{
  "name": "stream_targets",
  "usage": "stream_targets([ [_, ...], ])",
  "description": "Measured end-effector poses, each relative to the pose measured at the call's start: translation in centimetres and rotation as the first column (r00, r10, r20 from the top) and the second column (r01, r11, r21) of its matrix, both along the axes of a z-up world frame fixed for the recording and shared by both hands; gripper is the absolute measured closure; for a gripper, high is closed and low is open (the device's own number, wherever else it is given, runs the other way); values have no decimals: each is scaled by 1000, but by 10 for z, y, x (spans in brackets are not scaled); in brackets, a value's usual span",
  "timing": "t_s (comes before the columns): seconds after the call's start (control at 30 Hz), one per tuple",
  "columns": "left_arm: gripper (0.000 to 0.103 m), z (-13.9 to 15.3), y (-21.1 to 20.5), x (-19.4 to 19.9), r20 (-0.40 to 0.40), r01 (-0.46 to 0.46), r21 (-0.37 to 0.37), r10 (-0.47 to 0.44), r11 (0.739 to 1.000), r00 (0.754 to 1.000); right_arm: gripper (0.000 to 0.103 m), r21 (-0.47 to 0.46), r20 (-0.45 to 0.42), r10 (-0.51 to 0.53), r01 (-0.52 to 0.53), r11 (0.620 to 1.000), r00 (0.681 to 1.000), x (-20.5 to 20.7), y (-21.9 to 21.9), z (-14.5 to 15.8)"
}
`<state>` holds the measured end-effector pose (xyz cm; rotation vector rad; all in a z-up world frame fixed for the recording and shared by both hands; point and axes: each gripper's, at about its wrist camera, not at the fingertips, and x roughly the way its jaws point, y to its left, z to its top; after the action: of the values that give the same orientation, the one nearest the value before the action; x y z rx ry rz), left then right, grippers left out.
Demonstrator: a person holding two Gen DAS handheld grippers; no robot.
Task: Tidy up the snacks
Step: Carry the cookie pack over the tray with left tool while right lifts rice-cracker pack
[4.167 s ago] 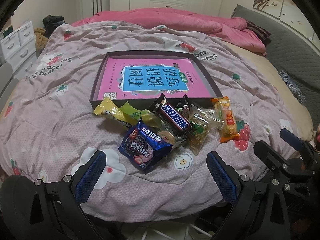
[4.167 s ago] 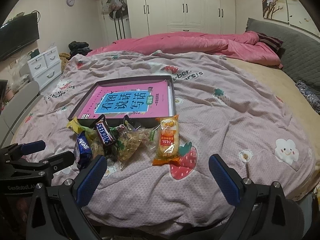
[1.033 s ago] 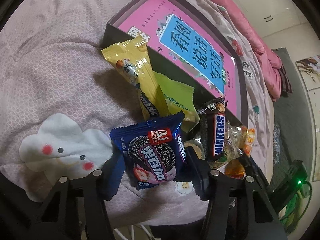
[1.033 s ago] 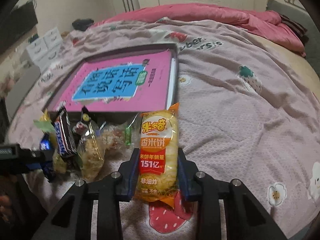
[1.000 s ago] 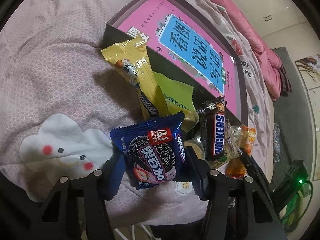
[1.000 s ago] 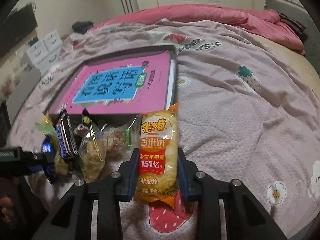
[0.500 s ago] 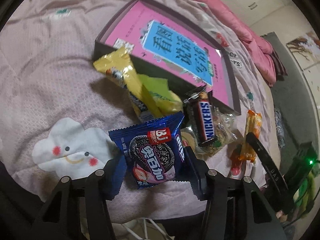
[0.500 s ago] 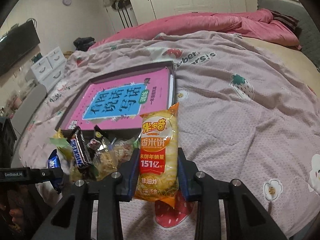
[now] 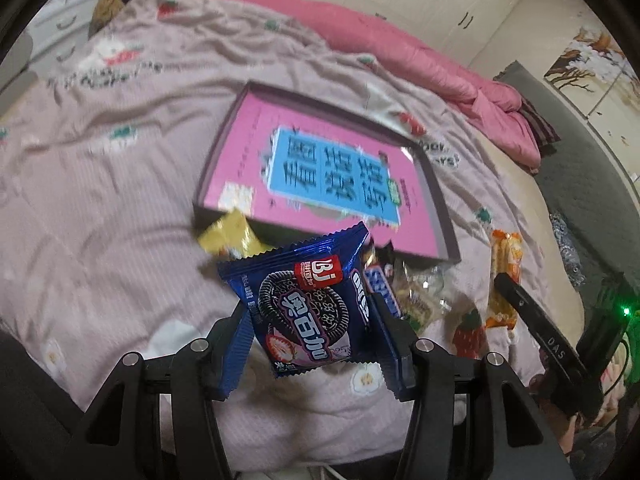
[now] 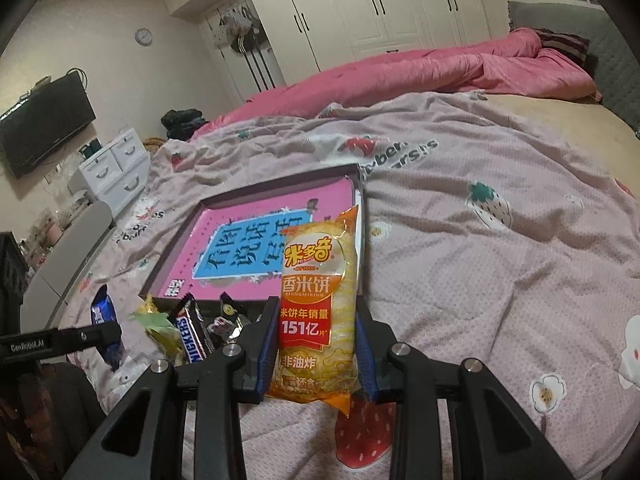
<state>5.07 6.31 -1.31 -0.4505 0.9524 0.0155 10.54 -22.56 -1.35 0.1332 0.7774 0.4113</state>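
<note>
My left gripper (image 9: 312, 344) is shut on a blue Oreo cookie packet (image 9: 308, 300) and holds it above the bedspread, near the front edge of the dark shallow box (image 9: 434, 192) with a pink book (image 9: 320, 168) in it. My right gripper (image 10: 316, 344) is shut on an orange rice cracker packet (image 10: 318, 308), lifted in front of the same box (image 10: 276, 186). A Snickers bar (image 10: 194, 334), a yellow packet (image 9: 230, 236) and clear-wrapped sweets (image 9: 424, 292) lie in a pile before the box.
The pink-grey quilt (image 10: 500, 248) covers the bed, with a rumpled pink duvet (image 10: 420, 72) at the back. White drawers (image 10: 116, 168) and a wall TV (image 10: 44, 120) stand at the left. The other gripper shows in each view (image 9: 548, 344) (image 10: 60, 340).
Both grippers have lifted with their packets: the Oreo packet and the rice cracker packet are up off the quilt and nearer the box. The left view has tilted up toward the room.
</note>
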Motion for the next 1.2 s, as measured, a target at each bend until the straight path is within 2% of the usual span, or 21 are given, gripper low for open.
stream_targets([
  [0.27,46,23,9,15,81,-21,59,16,998,997,68,49,54,9,-12,999,999,3,7,13],
  [0.77,46,24,19,64,89,-53,102,44,993,995,68,63,94,27,-33,997,995,18,18,19],
  [1.2,46,16,15,104,88,-46,141,33,989,996,68,76,94,42,-49,996,995,43,27,14],
])
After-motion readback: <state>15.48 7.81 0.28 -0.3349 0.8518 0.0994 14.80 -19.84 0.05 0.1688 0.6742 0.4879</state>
